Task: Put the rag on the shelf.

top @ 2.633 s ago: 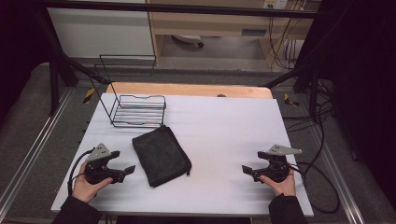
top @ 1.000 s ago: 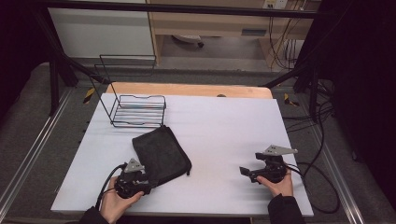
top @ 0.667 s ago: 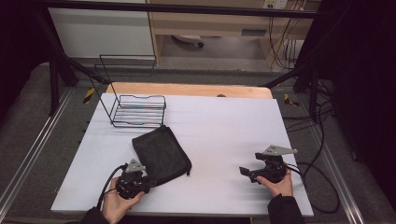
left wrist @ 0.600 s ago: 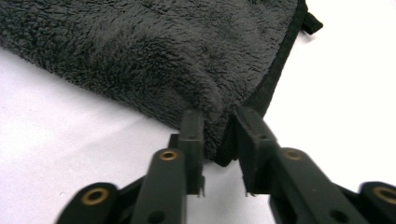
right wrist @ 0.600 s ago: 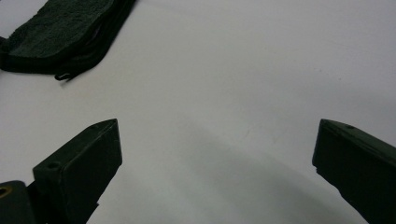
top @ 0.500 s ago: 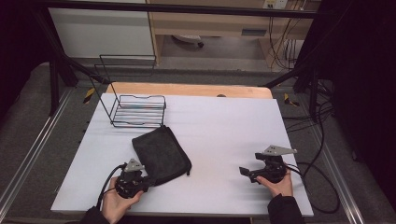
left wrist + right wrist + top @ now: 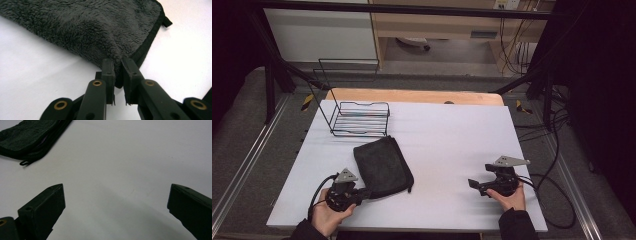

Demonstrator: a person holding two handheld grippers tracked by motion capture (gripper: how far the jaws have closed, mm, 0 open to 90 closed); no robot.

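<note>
A folded dark grey fleecy cloth (image 7: 382, 166) lies on the white table, left of centre. My left gripper (image 7: 362, 194) sits at its near left corner, shut on the cloth's edge. In the left gripper view the two jaws pinch the fleecy cloth (image 7: 82, 27) between their tips, left gripper (image 7: 118, 67). My right gripper (image 7: 474, 186) rests on the table at the near right, jaws wide apart and nothing between them. In the right gripper view the right gripper (image 7: 116, 195) points over bare white table, with the cloth (image 7: 27, 135) at the upper left.
A black wire basket (image 7: 360, 119) stands at the far left of the white table (image 7: 447, 135). A wooden strip (image 7: 412, 96) runs along the table's far edge. Cables (image 7: 557, 190) trail off the right side. Black frame posts stand at both far corners.
My left gripper has moved right from the near left of the table to the cloth's near corner and closed on it. The right gripper has barely shifted.
</note>
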